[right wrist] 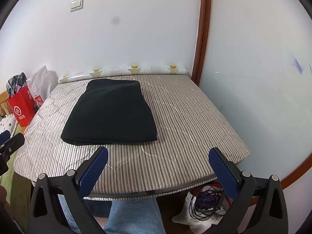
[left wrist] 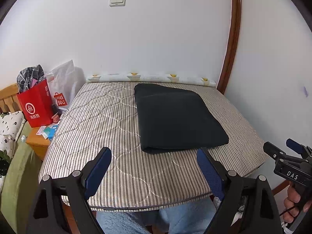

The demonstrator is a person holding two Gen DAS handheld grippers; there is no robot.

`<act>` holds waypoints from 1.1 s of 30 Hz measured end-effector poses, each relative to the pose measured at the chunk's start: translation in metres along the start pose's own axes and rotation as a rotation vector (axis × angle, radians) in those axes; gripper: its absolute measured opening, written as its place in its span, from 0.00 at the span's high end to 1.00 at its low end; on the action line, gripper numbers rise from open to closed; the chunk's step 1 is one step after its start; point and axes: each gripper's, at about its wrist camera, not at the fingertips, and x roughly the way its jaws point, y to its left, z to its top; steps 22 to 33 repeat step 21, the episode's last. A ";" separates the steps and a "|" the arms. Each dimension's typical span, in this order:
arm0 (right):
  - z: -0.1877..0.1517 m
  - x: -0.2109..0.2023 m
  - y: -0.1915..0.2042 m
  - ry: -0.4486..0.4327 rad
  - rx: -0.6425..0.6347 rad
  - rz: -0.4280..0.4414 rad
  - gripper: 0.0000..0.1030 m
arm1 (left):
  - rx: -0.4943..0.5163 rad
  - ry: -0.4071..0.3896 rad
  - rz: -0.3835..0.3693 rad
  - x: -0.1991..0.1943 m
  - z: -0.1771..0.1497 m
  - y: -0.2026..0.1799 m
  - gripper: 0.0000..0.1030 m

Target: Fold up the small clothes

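The left tongs [left wrist: 154, 167] are released, jaws spread wide with nothing between them, above the near edge of the striped mattress [left wrist: 101, 120]. The right tongs [right wrist: 158, 167] are likewise released and empty, over the same near edge. A dark cloth [left wrist: 175, 117], folded into a flat rectangle, lies on the mattress just beyond both tongs: ahead and slightly right of the left tongs, ahead and left of the right tongs, touching neither. The right tongs show at the right of the left tongs, held by a hand [left wrist: 292, 204]. Far left of the tongs stands a red bag [left wrist: 37, 105] on a nightstand [left wrist: 37, 140].
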 end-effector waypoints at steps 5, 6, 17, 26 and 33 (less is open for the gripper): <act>0.000 0.000 0.000 -0.001 -0.004 0.003 0.01 | -0.001 0.001 -0.001 0.000 -0.001 0.001 0.14; 0.000 0.000 0.000 -0.001 -0.004 0.003 0.01 | -0.001 0.000 -0.001 0.000 -0.001 0.001 0.14; 0.000 0.000 0.001 -0.001 -0.009 0.002 0.01 | -0.009 0.003 -0.006 0.001 -0.003 0.000 0.14; -0.001 -0.001 0.000 -0.004 -0.014 0.006 0.01 | -0.014 0.003 -0.015 0.002 -0.003 0.000 0.14; -0.001 -0.001 0.000 -0.004 -0.014 0.006 0.01 | -0.014 0.003 -0.015 0.002 -0.003 0.000 0.14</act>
